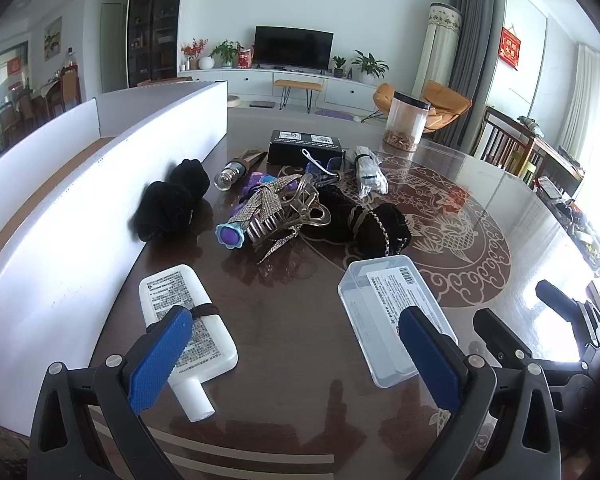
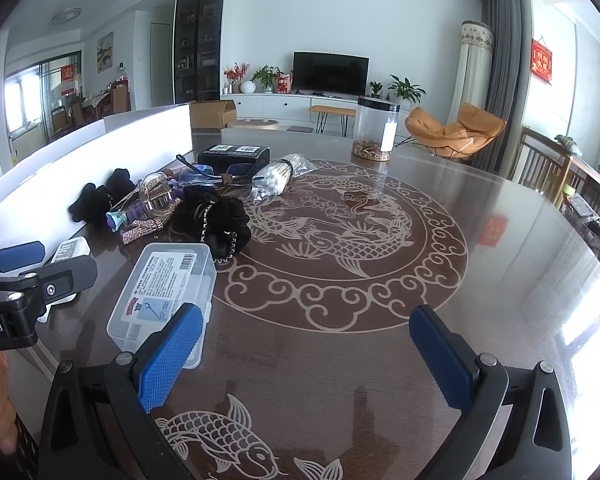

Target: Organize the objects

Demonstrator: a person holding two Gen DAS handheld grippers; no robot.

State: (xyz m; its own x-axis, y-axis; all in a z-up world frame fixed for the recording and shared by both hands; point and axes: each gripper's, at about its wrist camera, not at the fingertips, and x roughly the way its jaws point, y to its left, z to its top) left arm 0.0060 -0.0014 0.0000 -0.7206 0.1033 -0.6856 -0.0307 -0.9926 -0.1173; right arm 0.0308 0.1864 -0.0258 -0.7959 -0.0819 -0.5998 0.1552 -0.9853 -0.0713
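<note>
My left gripper (image 1: 296, 332) is open and empty above the dark table (image 1: 292, 320), between a white bottle (image 1: 188, 320) with a hair tie on the left and a clear plastic box (image 1: 392, 312) on the right. Beyond lie a rhinestone hair claw (image 1: 288, 208), a purple toy (image 1: 230, 236), black scrunchies (image 1: 172, 204) and a black velvet scrunchie (image 1: 364, 220). My right gripper (image 2: 306, 336) is open and empty over bare table (image 2: 500, 280). The clear box (image 2: 168, 284) lies by its left finger.
A white foam-board box (image 1: 60, 216) runs along the left. A black carton (image 1: 304, 146), glasses (image 1: 324, 164), a bagged cotton-swab pack (image 2: 276, 178) and a clear jar (image 2: 374, 128) stand farther back. The left gripper (image 2: 20, 280) shows at the left edge.
</note>
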